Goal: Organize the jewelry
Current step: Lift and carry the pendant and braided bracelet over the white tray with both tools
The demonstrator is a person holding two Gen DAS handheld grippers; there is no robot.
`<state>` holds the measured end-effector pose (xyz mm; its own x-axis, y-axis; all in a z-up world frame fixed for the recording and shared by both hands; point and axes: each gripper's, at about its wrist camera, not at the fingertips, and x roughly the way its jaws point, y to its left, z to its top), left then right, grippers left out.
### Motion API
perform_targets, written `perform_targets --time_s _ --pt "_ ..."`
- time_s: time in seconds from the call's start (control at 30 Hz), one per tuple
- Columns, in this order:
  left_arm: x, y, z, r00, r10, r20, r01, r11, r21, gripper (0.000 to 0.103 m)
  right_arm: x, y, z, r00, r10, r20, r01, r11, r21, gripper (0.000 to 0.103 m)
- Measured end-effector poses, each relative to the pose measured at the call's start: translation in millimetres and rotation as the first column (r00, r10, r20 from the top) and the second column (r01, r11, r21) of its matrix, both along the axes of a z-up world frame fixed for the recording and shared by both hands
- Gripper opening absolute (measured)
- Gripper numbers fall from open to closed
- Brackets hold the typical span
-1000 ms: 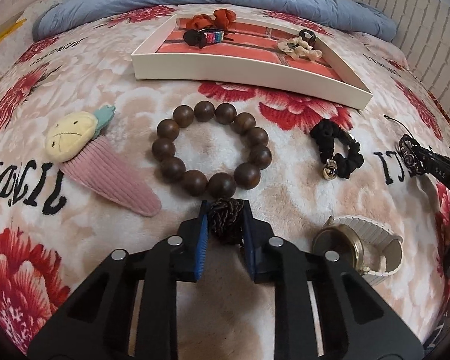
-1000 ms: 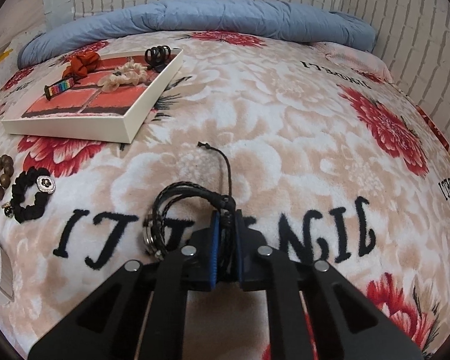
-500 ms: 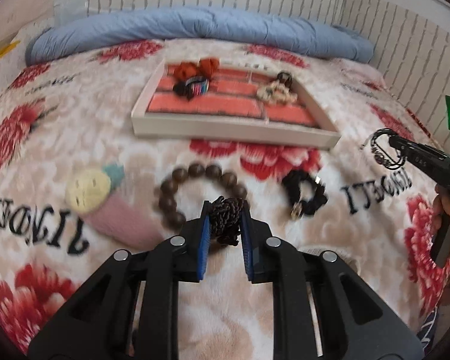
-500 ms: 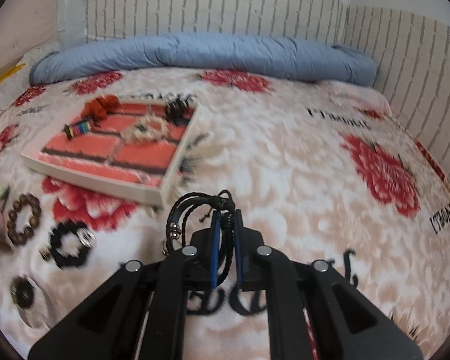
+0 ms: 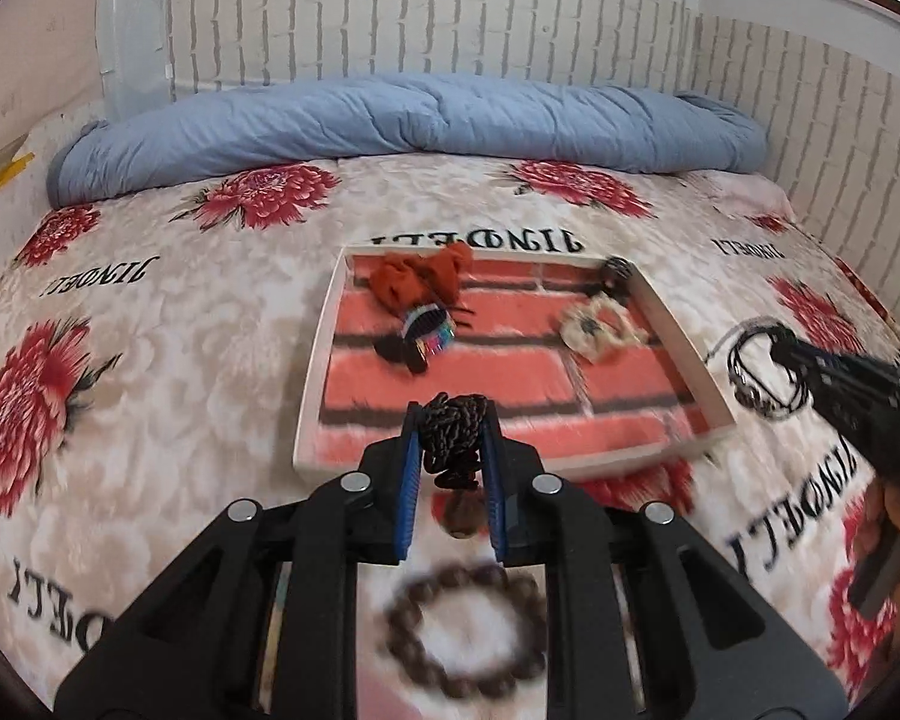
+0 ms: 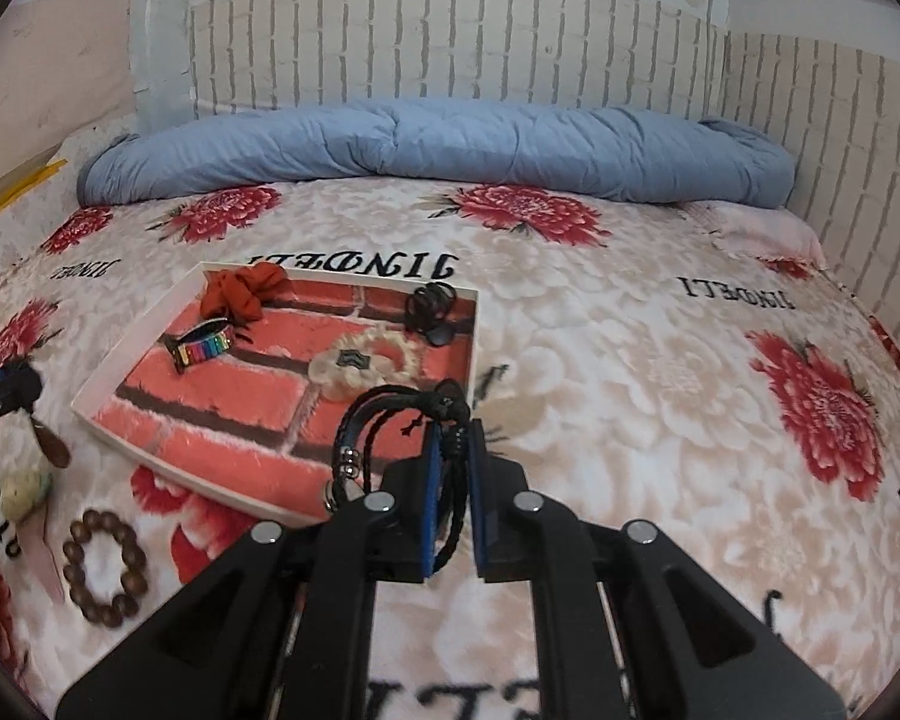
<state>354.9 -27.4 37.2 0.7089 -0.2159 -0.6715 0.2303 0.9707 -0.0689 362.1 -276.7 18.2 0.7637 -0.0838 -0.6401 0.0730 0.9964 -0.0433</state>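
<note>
Nearest the left wrist camera, a blurred bracelet of large dark brown wooden beads (image 5: 465, 630) lay on the cream fleece blanket with red flowers (image 5: 150, 360), just below the black two-finger left gripper (image 5: 453, 444). Its blue-lined fingers were pressed onto a dark brown braided cord knot (image 5: 455, 429), from which a brown teardrop pendant (image 5: 463, 513) hung between them. The knot was held in the air at the near rim of the shallow white tray with a red brick-pattern lining (image 5: 312, 384).

In the right wrist view, the black right gripper (image 6: 452, 450) pinched a black braided leather multi-strand bracelet with small metal beads (image 6: 384, 426) — its loops stood out to the left of the fingers, over the near right corner of the tray. Off to the left lay the wooden bead bracelet, well apart from that gripper.

Inside the tray, going back, were a cream fabric scrunchie (image 6: 360, 363), a rainbow-striped band (image 6: 201, 351), a black coiled hair tie (image 6: 429, 306) near the far right corner, and an orange-red scrunchie (image 6: 243, 294) at the far left corner.

Beyond the tray — across more blanket — a rolled pale blue quilt (image 6: 438, 150) lay along a white brick-pattern wall (image 6: 450, 42).
</note>
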Motion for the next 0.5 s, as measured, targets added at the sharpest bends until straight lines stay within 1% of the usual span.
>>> perform_targets --time_s 0.2,0.27,0.33,0.5 --pt "50.9 -5.2 -15.0 1.0 -0.005 -0.02 0.006 0.999 0.036 0.017 29.5 11.8 -18.6 0.999 -0.016 -0.046 0.017 1.0 0.016 0.009" --pt "62.2 -7.0 -21.9 0.999 -0.006 -0.034 0.008 0.999 0.041 0.017 39.7 14.7 -27.1 0.997 -0.023 -0.068 0.025 1.0 0.015 0.009" --pt "74.1 -10.0 -30.4 0.999 -0.01 -0.044 0.013 0.998 0.061 0.017 49.2 16.9 -35.7 0.996 -0.028 -0.086 0.03 0.999 0.021 0.009" --pt "96.0 -10.3 -43.1 0.998 -0.011 -0.058 0.016 0.996 0.091 0.017 66.4 18.1 -48.6 0.993 -0.038 -0.108 0.04 0.999 0.017 0.009"
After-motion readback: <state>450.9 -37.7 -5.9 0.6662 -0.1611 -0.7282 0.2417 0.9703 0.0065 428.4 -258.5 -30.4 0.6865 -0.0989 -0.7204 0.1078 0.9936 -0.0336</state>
